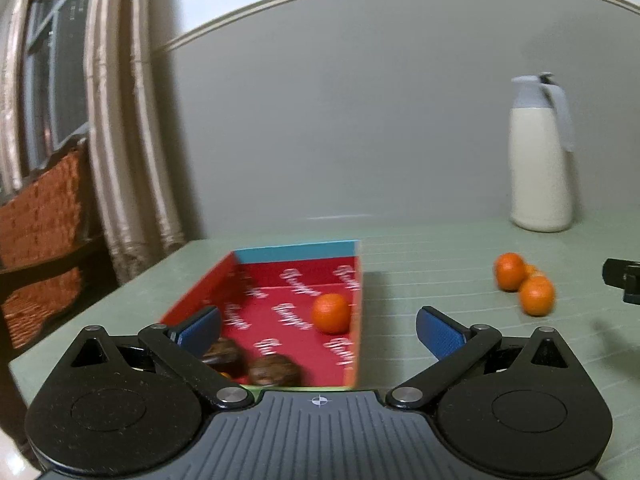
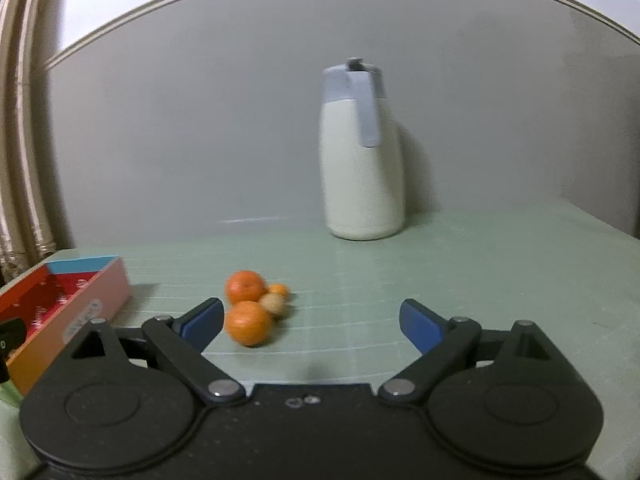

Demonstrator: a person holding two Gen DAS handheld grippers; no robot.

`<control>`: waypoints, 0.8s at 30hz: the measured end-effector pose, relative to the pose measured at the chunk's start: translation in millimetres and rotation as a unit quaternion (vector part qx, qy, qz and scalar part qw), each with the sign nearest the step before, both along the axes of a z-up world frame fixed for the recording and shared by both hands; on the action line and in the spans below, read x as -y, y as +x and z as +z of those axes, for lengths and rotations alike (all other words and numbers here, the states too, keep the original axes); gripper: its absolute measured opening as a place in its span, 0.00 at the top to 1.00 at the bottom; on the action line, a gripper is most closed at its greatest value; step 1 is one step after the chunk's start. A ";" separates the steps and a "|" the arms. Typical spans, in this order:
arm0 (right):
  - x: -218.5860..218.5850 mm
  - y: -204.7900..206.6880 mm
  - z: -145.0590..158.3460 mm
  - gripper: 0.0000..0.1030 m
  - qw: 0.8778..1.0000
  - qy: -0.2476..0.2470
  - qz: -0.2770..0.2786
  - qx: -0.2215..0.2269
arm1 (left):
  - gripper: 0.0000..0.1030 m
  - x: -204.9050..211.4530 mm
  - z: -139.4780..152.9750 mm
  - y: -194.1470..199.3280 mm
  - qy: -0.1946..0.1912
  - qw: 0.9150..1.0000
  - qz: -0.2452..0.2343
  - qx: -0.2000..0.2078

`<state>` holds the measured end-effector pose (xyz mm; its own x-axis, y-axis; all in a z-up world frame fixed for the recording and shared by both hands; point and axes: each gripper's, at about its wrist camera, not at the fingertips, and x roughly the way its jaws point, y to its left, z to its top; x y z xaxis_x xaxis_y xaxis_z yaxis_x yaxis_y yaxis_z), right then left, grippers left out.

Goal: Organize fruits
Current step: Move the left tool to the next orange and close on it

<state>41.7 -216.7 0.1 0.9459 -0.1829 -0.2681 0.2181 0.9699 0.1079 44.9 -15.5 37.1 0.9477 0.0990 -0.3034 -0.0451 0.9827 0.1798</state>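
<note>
Gaping wide and empty, the right gripper (image 2: 310,320) faced loose oranges (image 2: 248,322) at eleven o'clock; the left gripper (image 1: 318,330), likewise released, hung over the red box (image 1: 356,280) holding one orange (image 1: 331,313).

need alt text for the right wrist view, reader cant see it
The right gripper hangs open and empty above a pale green table, just short of a cluster of oranges. A red box sits left; a cream jug stands by the wall.
</note>
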 end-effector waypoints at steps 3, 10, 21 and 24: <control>10.9 -4.3 -1.9 0.08 1.000 -0.001 -0.015 -0.001 | 0.00 14.9 -2.1 4.4 0.001 1.000 -0.020 -0.006; 36.8 -13.7 -6.5 0.08 0.999 0.001 -0.049 -0.004 | 0.00 54.2 -8.8 15.1 0.010 0.998 -0.066 -0.017; 69.3 -27.7 -11.8 0.05 0.995 0.009 -0.095 -0.006 | 0.00 103.0 -19.3 34.7 0.017 0.992 -0.117 -0.034; 74.5 -30.4 -12.9 0.05 0.995 0.012 -0.100 -0.006 | 0.00 114.2 -21.1 40.6 0.017 0.991 -0.128 -0.038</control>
